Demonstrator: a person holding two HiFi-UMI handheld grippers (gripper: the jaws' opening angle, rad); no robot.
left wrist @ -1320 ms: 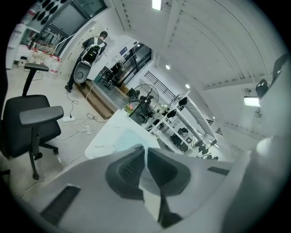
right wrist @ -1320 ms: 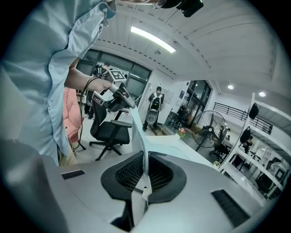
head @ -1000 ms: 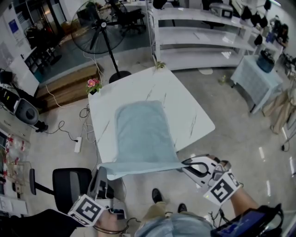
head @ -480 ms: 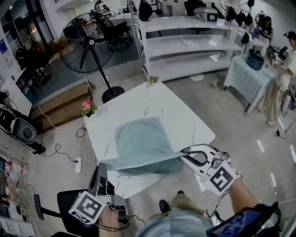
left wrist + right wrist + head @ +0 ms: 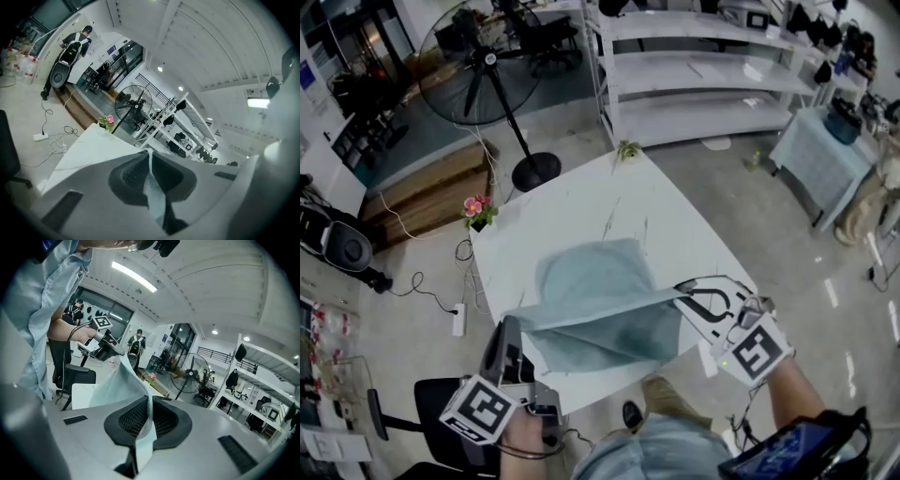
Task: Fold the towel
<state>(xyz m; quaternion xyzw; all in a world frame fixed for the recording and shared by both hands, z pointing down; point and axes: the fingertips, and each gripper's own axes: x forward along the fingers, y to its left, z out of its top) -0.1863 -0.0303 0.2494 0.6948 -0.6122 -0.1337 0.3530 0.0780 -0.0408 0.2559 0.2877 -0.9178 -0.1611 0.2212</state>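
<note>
A light blue towel (image 5: 591, 300) lies on the white marble table (image 5: 581, 197), its near edge lifted and stretched taut between my two grippers above the table's near part. The left gripper (image 5: 508, 326) is shut on the towel's near left corner; in the left gripper view a strip of cloth (image 5: 153, 192) is pinched between the dark pads. At the other end, the right gripper (image 5: 680, 292) is shut on the near right corner. The right gripper view shows that cloth (image 5: 123, 380) rising from the pads (image 5: 136, 416) towards the left gripper. The far half of the towel rests flat.
A standing fan (image 5: 478, 56) and a small pot of pink flowers (image 5: 475, 208) are beyond the table's far left. White shelves (image 5: 703, 75) run along the back. A black chair (image 5: 431, 403) stands at the near left, and a cloth-covered side table (image 5: 825, 141) at the right.
Both grippers have moved away from the person and over the table, carrying the towel's near edge. The hanging part has come up and now arches over the flat half.
</note>
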